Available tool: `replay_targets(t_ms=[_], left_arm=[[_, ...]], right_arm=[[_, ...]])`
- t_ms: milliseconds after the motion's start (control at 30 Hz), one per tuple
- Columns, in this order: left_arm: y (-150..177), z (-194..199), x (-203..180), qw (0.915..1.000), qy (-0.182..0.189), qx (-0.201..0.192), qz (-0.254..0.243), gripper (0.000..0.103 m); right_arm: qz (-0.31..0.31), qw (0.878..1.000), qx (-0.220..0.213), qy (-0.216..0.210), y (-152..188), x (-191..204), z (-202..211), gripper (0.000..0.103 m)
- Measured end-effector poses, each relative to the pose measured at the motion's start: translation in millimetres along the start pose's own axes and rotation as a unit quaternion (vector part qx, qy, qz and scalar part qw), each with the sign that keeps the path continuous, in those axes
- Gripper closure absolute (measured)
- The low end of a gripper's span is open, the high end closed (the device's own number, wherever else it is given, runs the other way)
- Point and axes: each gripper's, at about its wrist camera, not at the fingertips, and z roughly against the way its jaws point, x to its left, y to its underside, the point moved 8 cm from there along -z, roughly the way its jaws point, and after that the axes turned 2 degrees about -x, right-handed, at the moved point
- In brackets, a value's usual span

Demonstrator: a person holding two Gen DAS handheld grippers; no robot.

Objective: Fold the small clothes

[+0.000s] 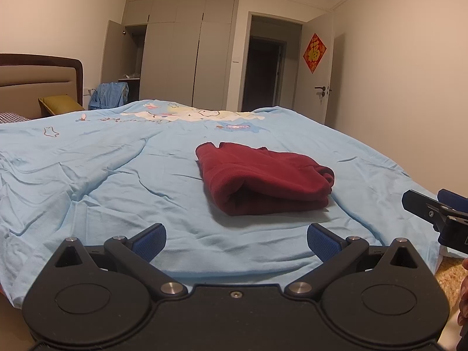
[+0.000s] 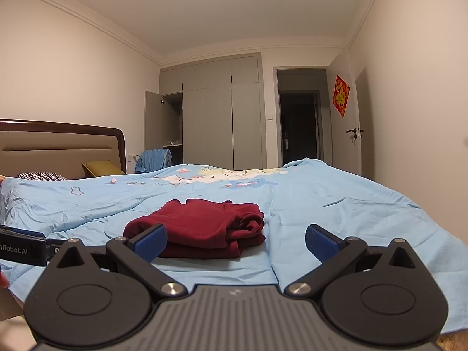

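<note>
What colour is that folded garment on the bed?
Dark red, a plain maroon garment; the left wrist view shows it best.

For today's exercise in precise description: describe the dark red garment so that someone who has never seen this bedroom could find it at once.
Start with the large bed under the light blue cartoon-print cover. Near its middle, toward the edge closest to the cameras, lies the dark red garment, folded into a compact bundle. It is the only dark red thing on the pale cover, and neither open hand-held gripper touches it.
</note>
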Motion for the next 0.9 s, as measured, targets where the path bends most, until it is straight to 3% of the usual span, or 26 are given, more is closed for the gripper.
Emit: replay_targets(t_ms=[900], left_arm=[[1.4, -1.7, -1.0, 1.0, 0.001, 0.002, 0.002, 0.001]], right_arm=[[0.001, 1.0, 0.003, 0.0, 0.5, 0.1, -1.0, 0.0]])
